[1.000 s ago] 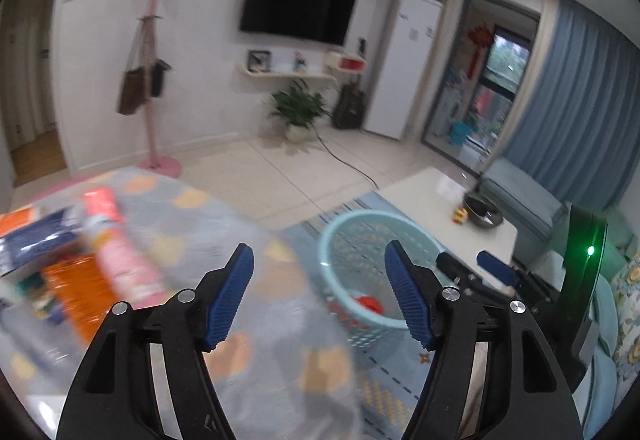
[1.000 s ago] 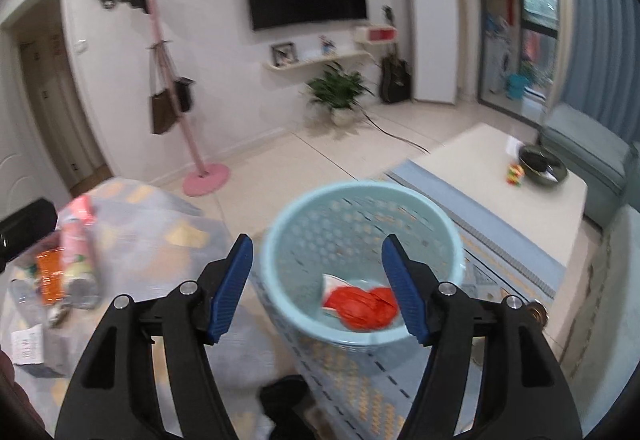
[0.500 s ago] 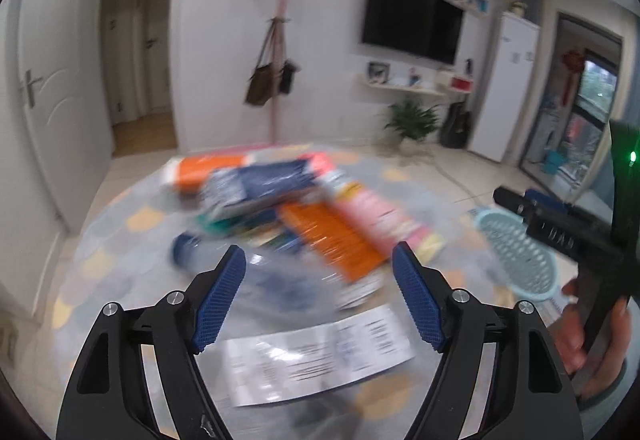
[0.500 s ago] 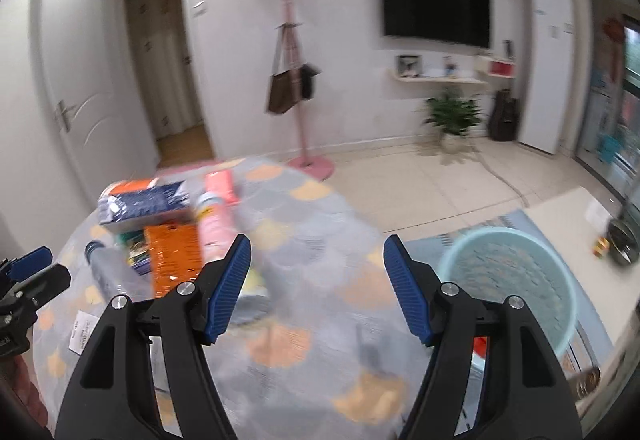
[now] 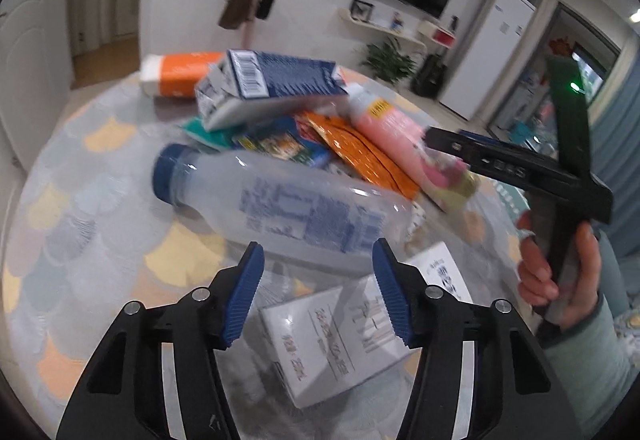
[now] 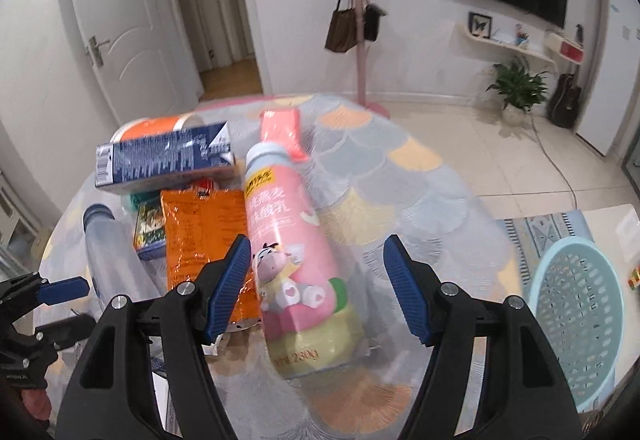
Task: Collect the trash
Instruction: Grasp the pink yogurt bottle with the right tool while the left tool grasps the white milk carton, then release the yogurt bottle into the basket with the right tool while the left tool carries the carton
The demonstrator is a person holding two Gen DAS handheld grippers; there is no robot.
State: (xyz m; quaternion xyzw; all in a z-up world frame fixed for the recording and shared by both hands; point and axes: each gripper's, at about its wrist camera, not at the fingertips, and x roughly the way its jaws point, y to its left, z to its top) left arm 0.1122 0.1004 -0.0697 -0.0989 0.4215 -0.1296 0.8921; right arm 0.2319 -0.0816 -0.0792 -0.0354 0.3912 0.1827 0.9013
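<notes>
Left hand-held gripper (image 5: 318, 290) closing over clear bottle (image 5: 280, 208)

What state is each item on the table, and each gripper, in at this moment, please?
clear bottle: lying on its side, blue cap on.
pink bottle: lying down, capped.
blue carton: lying atop the pile, top flaps torn open.
orange packet: lying flat.
basket: upright on the floor.
left gripper: closing, pads touching nothing.
right gripper: open, astride the pink bottle.
</notes>
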